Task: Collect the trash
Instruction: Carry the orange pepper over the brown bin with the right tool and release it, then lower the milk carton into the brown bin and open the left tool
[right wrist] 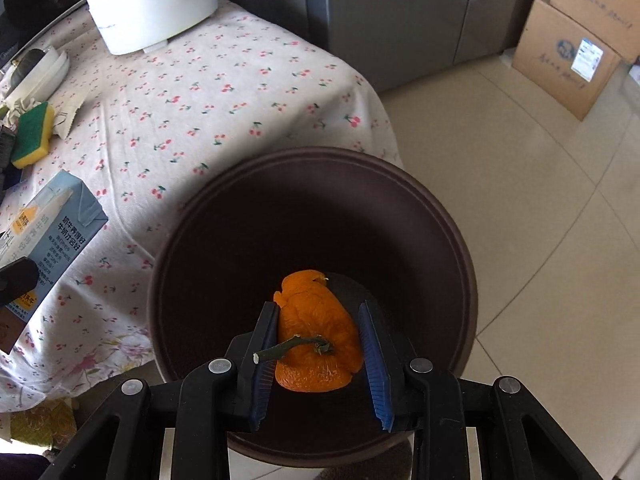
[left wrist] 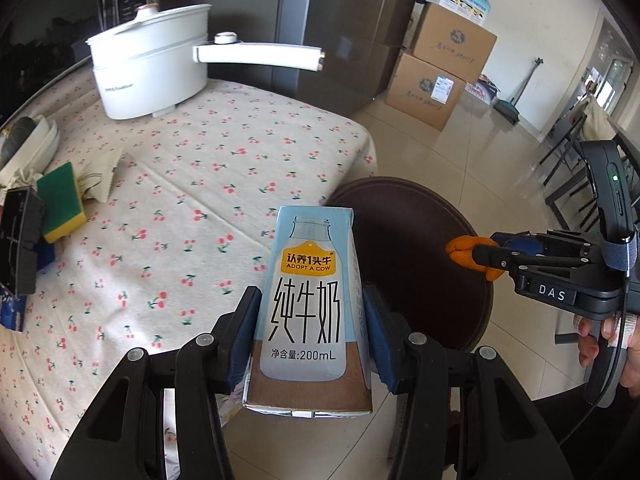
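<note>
My left gripper (left wrist: 312, 296) is shut on a pale blue 200 mL milk carton (left wrist: 308, 280), held upright over the table's edge; the right wrist view shows the carton (right wrist: 60, 232) at its left. My right gripper (right wrist: 318, 312) is shut on a piece of orange peel (right wrist: 316, 320) with a green stem and hangs over the open mouth of a round dark brown bin (right wrist: 312, 200). From the left wrist the bin (left wrist: 420, 240) stands on the floor beside the table, with the right gripper (left wrist: 476, 254) and the peel (left wrist: 464, 248) above its right rim.
The table (left wrist: 180, 184) has a cherry-print cloth. On it stand a white electric pot (left wrist: 148, 68) with a long handle, a green and yellow sponge (left wrist: 60, 200) and stacked plates (left wrist: 36, 140). Cardboard boxes (left wrist: 440, 72) are stacked on the tiled floor beyond the bin.
</note>
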{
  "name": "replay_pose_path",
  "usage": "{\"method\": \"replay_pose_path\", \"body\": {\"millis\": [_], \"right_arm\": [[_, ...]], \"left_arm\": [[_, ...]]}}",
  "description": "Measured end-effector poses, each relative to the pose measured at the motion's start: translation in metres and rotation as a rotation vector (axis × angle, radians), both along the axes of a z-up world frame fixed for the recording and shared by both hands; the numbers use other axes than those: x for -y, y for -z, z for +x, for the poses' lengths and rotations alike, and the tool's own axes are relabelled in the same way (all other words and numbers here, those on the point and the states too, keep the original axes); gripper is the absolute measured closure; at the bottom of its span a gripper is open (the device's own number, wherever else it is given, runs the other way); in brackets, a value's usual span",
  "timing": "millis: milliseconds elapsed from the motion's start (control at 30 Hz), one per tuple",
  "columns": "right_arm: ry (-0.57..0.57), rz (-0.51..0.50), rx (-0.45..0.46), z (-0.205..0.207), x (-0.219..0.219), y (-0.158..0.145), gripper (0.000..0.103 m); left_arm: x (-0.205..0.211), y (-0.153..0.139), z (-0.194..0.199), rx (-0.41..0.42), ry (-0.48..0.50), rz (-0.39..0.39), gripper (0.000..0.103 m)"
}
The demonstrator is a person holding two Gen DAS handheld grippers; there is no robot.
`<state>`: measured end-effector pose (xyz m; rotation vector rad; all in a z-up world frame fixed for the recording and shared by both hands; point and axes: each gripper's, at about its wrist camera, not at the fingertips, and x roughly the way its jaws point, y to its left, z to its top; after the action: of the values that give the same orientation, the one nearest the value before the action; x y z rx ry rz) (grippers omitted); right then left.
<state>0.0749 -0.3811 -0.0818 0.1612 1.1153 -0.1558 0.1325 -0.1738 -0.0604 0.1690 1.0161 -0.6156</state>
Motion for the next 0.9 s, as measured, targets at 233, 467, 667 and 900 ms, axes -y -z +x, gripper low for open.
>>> {"method": "replay_pose_path", "body": {"millis": [233,467,667,900], "right_arm": [[0.057,0.003,-0.017,-0.011,0.027,0.005,0.066],[0.067,0.007,-0.025,-0.011,0.035,0.008,0.066],[0.054,0.014,-0.017,-0.009,0.032,0.006,0.066],[0.055,0.013,-0.017,-0.005,0.026,0.005,0.066]], "left_arm": [[0.040,0.018,-0.002,-0.011,0.084,-0.003,0.050],[0.044,0.023,0.005,0.009,0.060,0.042,0.028],[0.017,0.019,0.021,0.002,-0.035,0.035,0.022],[-0.014,0.008,0.033,0.021,-0.123,0.045,0.017]]}}
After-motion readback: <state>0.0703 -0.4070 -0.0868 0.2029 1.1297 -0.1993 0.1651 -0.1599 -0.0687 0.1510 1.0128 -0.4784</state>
